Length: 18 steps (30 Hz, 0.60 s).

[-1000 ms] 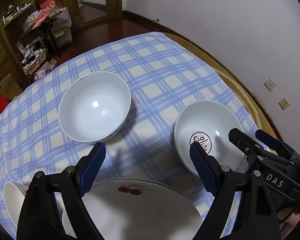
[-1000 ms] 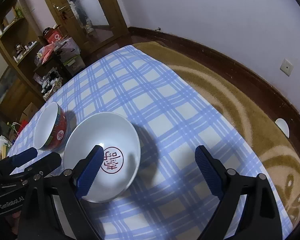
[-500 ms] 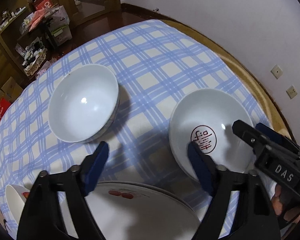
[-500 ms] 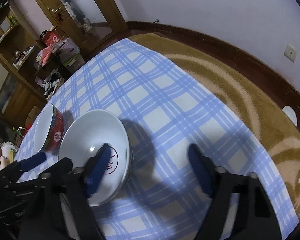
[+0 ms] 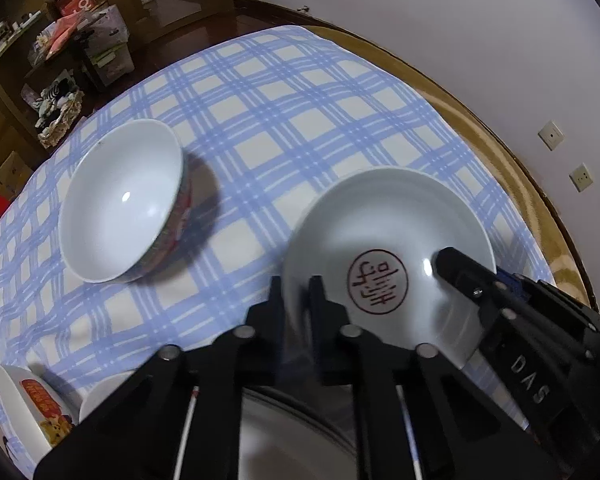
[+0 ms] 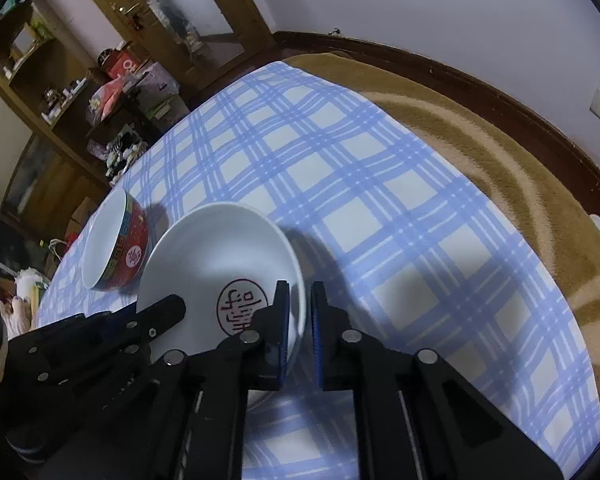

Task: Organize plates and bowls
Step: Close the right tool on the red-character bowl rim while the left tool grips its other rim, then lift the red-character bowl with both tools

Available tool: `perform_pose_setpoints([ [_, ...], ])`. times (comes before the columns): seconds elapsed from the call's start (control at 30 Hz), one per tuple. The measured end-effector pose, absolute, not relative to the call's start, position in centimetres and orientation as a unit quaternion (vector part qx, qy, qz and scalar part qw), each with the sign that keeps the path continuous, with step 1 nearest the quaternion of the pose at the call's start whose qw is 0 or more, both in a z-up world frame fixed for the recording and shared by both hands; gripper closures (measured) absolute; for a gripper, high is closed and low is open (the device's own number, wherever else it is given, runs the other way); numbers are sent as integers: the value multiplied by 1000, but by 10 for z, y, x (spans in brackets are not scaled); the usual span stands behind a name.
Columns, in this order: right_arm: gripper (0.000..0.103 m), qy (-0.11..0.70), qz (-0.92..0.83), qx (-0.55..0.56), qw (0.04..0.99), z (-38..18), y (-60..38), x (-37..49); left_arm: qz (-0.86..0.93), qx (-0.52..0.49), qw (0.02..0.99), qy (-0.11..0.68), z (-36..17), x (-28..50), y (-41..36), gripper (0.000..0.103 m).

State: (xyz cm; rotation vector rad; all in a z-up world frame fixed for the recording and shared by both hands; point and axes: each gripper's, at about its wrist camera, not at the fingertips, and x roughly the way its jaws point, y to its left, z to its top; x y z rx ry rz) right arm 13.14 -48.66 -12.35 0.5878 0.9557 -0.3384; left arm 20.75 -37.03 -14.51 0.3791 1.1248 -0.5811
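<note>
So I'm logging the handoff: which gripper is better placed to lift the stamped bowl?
Neither alone, probably: the left gripper and the right gripper have just closed on opposite rims of the stamped bowl, so lifting together looks steadiest.

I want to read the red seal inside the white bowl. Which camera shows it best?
The left wrist view: the red seal lies unobstructed in the white bowl. In the right wrist view the seal sits smaller, its edge partly hidden behind a finger of the right tool.
</note>
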Motion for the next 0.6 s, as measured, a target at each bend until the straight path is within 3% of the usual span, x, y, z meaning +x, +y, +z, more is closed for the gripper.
perform_pose_setpoints([
  [0.6,95,434,-178,250,847,-100,-475,120,-297,132,787,524,-130,200,-351,93],
])
